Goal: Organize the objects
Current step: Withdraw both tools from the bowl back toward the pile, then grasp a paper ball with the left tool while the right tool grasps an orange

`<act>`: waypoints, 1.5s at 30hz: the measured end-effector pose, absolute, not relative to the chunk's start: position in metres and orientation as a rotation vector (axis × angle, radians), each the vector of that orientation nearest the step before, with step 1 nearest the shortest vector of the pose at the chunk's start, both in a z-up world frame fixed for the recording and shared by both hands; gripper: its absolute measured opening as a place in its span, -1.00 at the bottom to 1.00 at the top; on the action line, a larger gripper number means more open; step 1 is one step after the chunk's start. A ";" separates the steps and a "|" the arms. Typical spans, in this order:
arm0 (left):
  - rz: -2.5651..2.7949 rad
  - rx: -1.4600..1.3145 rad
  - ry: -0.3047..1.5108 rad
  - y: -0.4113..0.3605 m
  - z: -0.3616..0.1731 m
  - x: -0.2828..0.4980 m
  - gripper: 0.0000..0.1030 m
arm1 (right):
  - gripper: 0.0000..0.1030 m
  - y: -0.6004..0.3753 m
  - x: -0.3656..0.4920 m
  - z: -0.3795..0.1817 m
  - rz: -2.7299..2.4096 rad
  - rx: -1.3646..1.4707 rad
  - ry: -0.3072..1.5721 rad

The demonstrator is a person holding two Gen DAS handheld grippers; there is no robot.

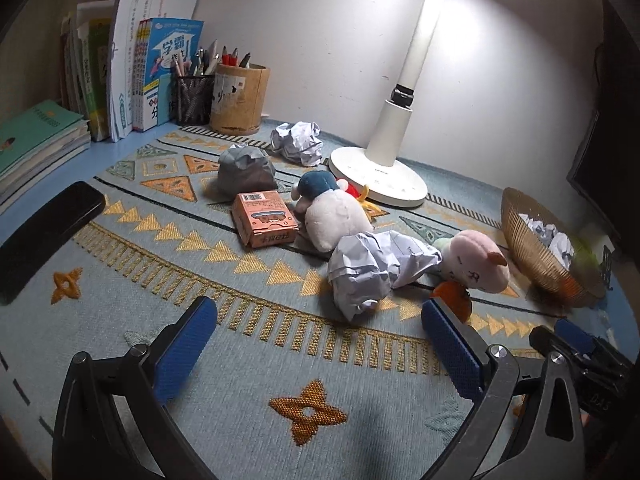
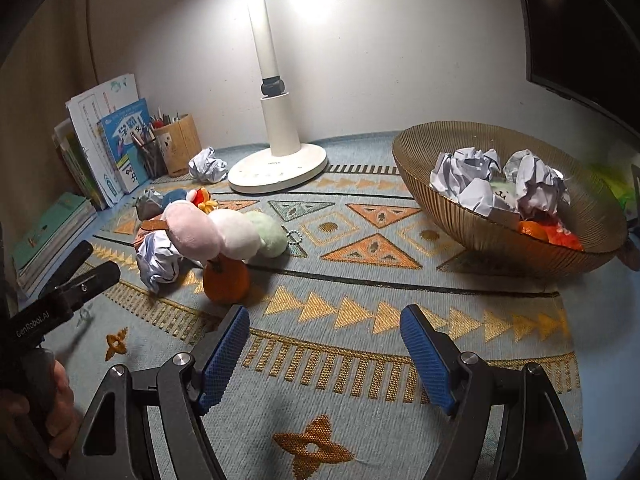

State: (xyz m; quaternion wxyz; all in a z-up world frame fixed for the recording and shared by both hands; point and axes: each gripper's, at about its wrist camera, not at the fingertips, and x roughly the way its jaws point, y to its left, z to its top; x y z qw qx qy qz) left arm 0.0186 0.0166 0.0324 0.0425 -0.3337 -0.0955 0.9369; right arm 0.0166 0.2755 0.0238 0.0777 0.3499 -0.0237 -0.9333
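Observation:
My left gripper (image 1: 320, 312) is open and empty, low over the patterned mat, just short of a crumpled white paper ball (image 1: 368, 268). Beside that ball lie a pink plush (image 1: 480, 260), a white and blue plush (image 1: 332, 212), an orange box (image 1: 264, 218), a grey paper ball (image 1: 246, 170) and another white paper ball (image 1: 298, 142). My right gripper (image 2: 324, 320) is open and empty over the mat, with a small orange pumpkin (image 2: 226, 280) to its front left. A gold wire bowl (image 2: 440, 208) at the right holds several paper balls (image 2: 472, 176).
A white lamp base (image 1: 380, 178) stands at the back middle. Books (image 1: 120, 72), a mesh pen cup (image 1: 194, 98) and a bamboo pen holder (image 1: 240, 98) line the back left. A black case (image 1: 40, 236) lies at the left edge. A dark monitor (image 2: 580, 28) hangs at the right.

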 end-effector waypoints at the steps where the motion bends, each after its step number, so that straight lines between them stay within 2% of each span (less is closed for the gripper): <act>1: 2.855 -1.030 -0.261 0.021 0.032 0.018 0.99 | 0.63 0.275 0.015 0.022 -2.794 1.063 -0.064; 3: 2.849 -1.031 -0.239 0.022 0.032 0.019 0.99 | 0.63 0.272 0.014 0.021 -2.789 1.077 -0.042; 10: 2.830 -1.048 -0.346 0.011 0.029 0.018 0.99 | 0.64 0.258 0.016 0.020 -2.789 1.079 0.081; 19: 2.798 -1.143 -0.209 0.024 0.028 0.000 0.98 | 0.63 0.240 0.010 0.019 -2.629 1.107 0.115; 21: 2.782 -1.168 -0.120 0.029 0.030 -0.014 0.98 | 0.40 0.232 0.001 0.020 -2.543 1.138 0.058; 22: 2.747 -1.190 -0.097 0.031 0.030 -0.022 0.97 | 0.35 0.226 -0.005 0.019 -2.517 1.166 0.047; 29: 2.599 -1.216 -0.224 0.030 0.019 -0.057 0.93 | 0.18 0.200 -0.046 0.007 -2.462 1.237 0.037; 33: 2.563 -1.267 -0.191 0.039 0.013 -0.069 0.66 | 0.16 0.187 -0.055 0.004 -2.462 1.217 0.125; 35: 2.546 -1.282 -0.173 0.043 0.010 -0.071 0.45 | 0.16 0.181 -0.057 0.004 -2.459 1.206 0.160; 36: 2.554 -1.272 -0.159 0.045 0.010 -0.071 0.39 | 0.07 0.179 -0.058 0.004 -2.451 1.205 0.160; 37: 2.546 -1.267 -0.156 0.046 0.010 -0.070 0.10 | -0.03 0.179 -0.059 0.003 -2.453 1.206 0.160; 38: 2.547 -1.269 -0.150 0.047 0.010 -0.070 0.01 | -0.25 0.179 -0.060 0.002 -2.453 1.213 0.157; 39: 2.547 -1.270 -0.151 0.046 0.011 -0.069 -0.10 | -0.25 0.180 -0.059 0.003 -2.455 1.205 0.147; 45: 2.538 -1.211 -0.159 0.041 0.023 -0.036 -0.12 | -0.25 0.200 -0.032 0.016 -2.408 1.178 0.034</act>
